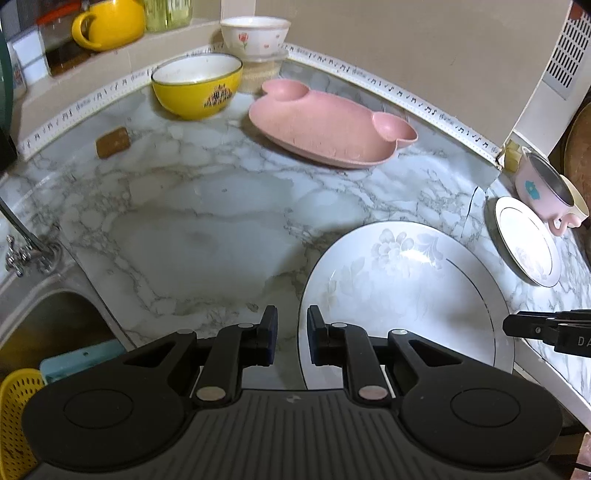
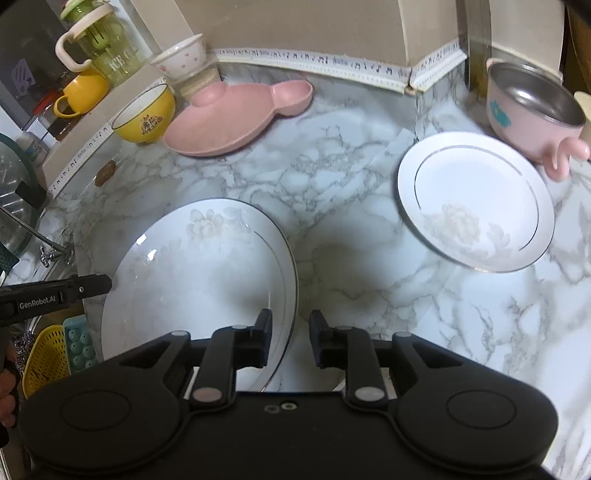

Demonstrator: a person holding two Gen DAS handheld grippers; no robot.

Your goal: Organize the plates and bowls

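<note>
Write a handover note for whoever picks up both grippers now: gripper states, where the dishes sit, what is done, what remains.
Left gripper: jaws apart, holding nothing, at the large plate's left rim.
Right gripper: jaws apart, empty, the large plate's right rim between its fingers.
Small plate lies to the right, beside the pink cup.
At the back: yellow bowl, white floral bowl, pink divided plate.
Done: nothing stacked.
Left: group plates together, bowls together.

We hold both claws pitched steeply downward: the left claw [image 1: 289, 338] narrowly parted and empty, the right claw [image 2: 290, 341] likewise gripping nothing.
</note>
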